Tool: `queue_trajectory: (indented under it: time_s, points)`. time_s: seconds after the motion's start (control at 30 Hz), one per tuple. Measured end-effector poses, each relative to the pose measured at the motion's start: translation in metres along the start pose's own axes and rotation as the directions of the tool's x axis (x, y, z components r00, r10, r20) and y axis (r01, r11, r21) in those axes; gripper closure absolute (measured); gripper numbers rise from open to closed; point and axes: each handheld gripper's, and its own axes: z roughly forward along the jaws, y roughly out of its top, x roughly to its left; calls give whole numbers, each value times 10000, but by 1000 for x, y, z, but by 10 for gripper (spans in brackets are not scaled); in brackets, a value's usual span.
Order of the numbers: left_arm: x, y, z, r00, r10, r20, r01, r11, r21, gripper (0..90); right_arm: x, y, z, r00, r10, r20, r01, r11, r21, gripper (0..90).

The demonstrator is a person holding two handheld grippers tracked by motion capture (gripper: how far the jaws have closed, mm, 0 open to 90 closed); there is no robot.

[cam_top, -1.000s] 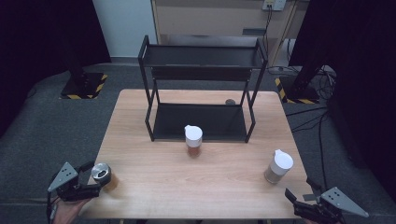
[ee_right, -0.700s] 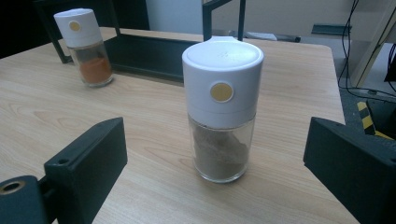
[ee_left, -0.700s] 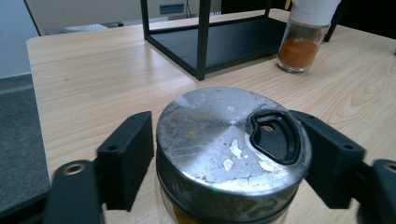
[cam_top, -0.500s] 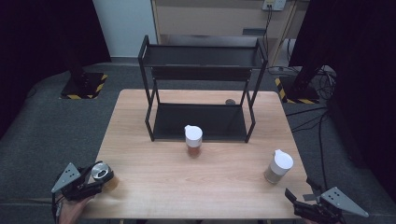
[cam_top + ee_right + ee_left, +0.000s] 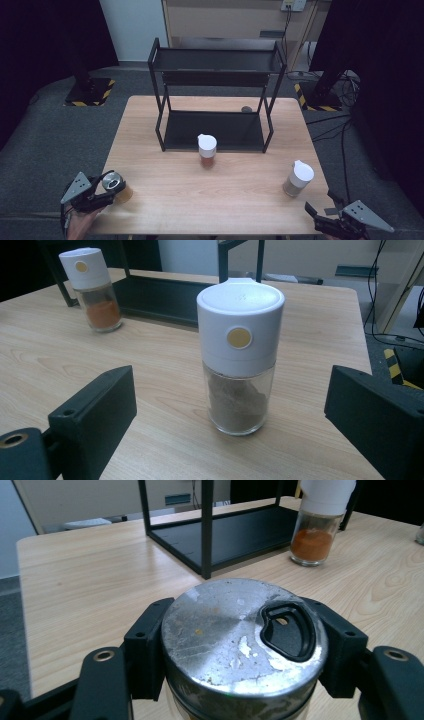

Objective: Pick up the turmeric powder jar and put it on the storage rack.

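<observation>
Metal-lidded jar (image 5: pixel 116 184): stands on the bench (image 5: pixel 210 200) at its near left corner, well to the near left of the black rack (image 5: pixel 215 95); lid worn, with a black pour flap.
Left gripper (image 5: pixel 102 192): jaws have just been closing and now press on both sides of the jar just under the lid, as the left gripper view shows (image 5: pixel 245 645); a second ago they stood wide beside it.
Meaning of change: grasp judged complete; jar appears not yet lifted, base hidden.
Right gripper (image 5: pixel 320 220): at the near right edge of the bench, jaws wide apart, holding nothing.
Brown-spice shaker (image 5: pixel 240 355): white cap, upright, ahead of the right gripper between its open jaws but clear of both; to the near right of the rack.
Orange-spice shaker (image 5: pixel 206 150): upright, just in front of the rack's lower shelf, untouched.
Rack shelves: both bare of jars.
Next step, judged: lift the jar clear and carry it toward the rack.
Risk, judged: the grip sits high, near the lid; the jar may tilt on lifting.
</observation>
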Motion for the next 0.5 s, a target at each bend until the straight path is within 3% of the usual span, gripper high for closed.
queue_trajectory:
  time_s: [0.23, 0.5]
  points:
    - [-5, 15, 15, 9990, 270, 356, -271, 9996, 15, 339, 0, 0, 0, 10000, 11, -14, -11, 10000, -13, 65]
    - [-9, 30, 36, 9954, 323, 907, -319, 9995, -60, 339, -1, 0, 0, 10000, 22, -44, -22, 10000, -18, 65]
